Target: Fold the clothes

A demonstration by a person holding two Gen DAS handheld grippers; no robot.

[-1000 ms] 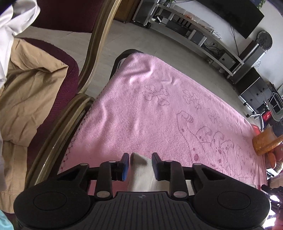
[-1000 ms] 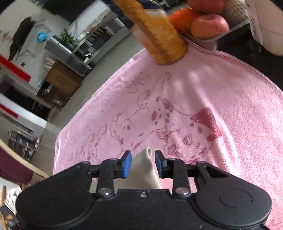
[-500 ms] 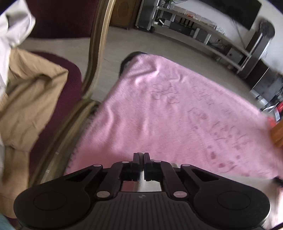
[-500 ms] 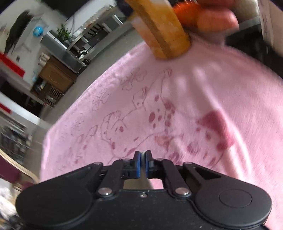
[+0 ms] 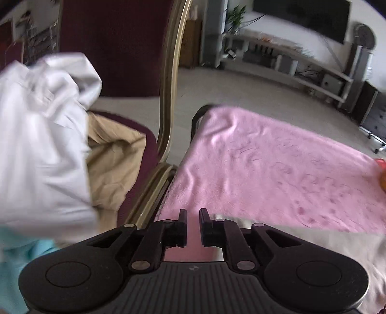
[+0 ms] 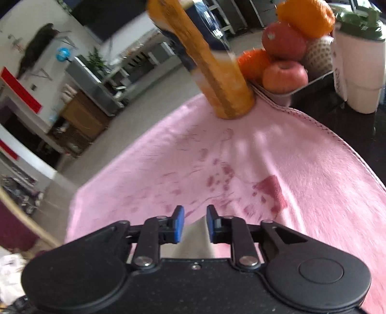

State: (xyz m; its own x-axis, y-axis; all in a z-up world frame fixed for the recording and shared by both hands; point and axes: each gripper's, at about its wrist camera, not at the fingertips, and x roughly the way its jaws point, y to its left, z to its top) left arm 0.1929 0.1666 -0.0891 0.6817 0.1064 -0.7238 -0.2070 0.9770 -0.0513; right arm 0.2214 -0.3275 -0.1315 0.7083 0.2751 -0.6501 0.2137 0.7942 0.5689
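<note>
Left wrist view: left gripper [image 5: 193, 215] at lower centre, jaws narrowly apart, only pink towel [image 5: 265, 169] seen in the gap.
Beige garment [image 5: 337, 244]: lower right of the frame, lying on the towel, just beside the fingers.
Chair [image 5: 166, 96]: left half, heaped with white cloth [image 5: 41, 145] and tan cloth [image 5: 113, 157].
Right wrist view: right gripper [image 6: 195, 217] at lower centre, jaws narrowly apart, pale garment corner [image 6: 193, 239] between them; contact unclear.
Orange cylinder [image 6: 217, 72]: upper centre, standing on the towel edge.
Fruit tray [image 6: 289, 91]: upper right.

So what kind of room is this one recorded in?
Probably a home living room: a wall-mounted TV above a low media shelf, a cushioned chair, and a fruit tray on the pink-covered table.
</note>
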